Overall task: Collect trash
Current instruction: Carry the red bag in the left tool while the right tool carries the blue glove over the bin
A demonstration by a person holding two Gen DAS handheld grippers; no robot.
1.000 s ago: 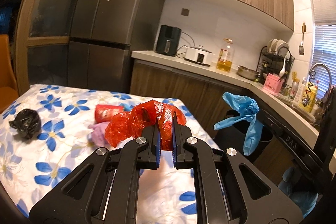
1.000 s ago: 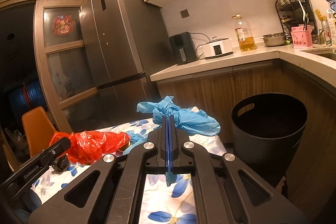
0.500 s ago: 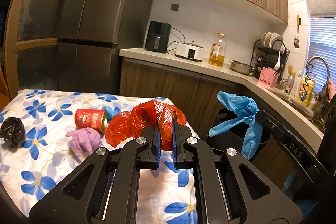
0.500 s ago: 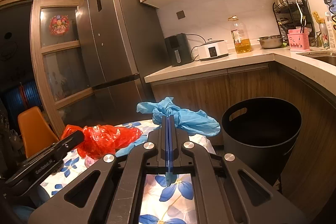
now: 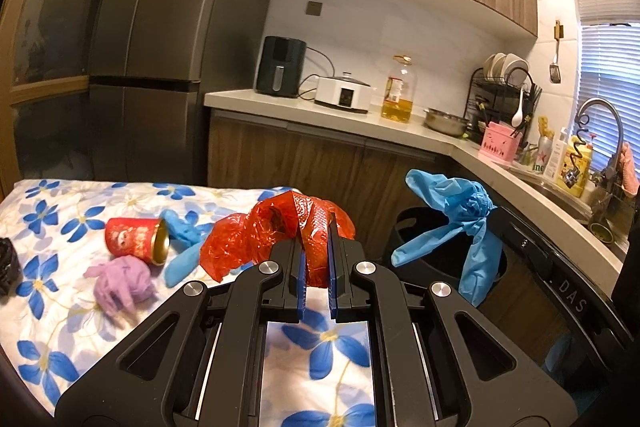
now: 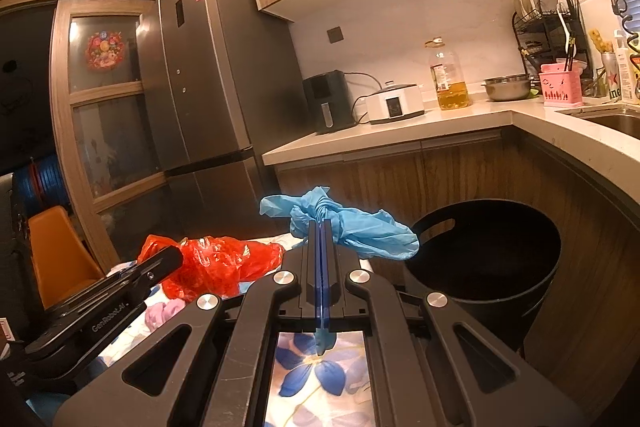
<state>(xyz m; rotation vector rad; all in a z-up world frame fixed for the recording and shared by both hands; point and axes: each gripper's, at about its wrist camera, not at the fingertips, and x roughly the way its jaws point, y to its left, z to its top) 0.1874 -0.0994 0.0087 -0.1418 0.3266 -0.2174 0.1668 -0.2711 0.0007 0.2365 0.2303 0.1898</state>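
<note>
The bin [image 6: 486, 259] sat open on the floor, tucked against the cabinets, ahead and to the right of the right tool [image 6: 322, 227]. That tool was clenched on a blue glove [image 6: 352, 223], the glove's loose end flopping out to the right, almost over the bin's near rim. From the left wrist view the same glove [image 5: 460, 223] hung in front of the bin [image 5: 416, 227], so the right hand was plainly the nearer one.

The left tool [image 5: 316, 251] was clamped on a red bag [image 5: 280, 231], crumpled and trailing off to its left over the desk [image 5: 60, 267]. For that one the bin lay further off to the right, beyond the desk's edge.

My call: the glove goes first, a short push forward and right, then let go over the mouth; the bag follows across.

Left lying on the desk: a red can [image 5: 136, 239] on its side, a purple glove [image 5: 122, 281] just beside it, and another blue glove [image 5: 182, 239].
</note>
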